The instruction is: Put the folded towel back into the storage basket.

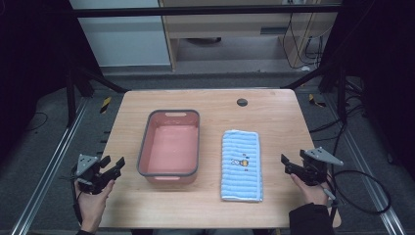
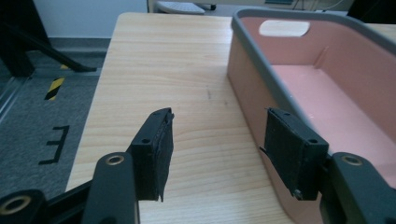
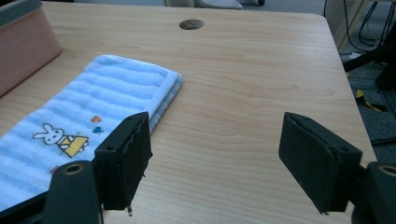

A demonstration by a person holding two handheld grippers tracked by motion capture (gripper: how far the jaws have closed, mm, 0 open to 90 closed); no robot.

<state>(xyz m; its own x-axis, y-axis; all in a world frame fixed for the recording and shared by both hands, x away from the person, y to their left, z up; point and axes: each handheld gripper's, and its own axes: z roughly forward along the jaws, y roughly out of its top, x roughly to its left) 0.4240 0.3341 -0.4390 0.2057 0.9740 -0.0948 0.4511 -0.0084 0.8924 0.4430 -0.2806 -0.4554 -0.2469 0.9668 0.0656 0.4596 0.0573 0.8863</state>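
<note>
Jaws of both grippers gape, holding nothing; the pink basin [image 1: 169, 146] is empty beside a folded towel [image 1: 241, 164].

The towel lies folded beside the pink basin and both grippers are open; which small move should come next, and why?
Probably bring the right gripper in toward the near right edge of the folded towel. Its jaws stand open with nothing between them, and the towel lies flat just left of it. The pink basin is empty, so the towel may belong there. The left gripper can wait.
</note>
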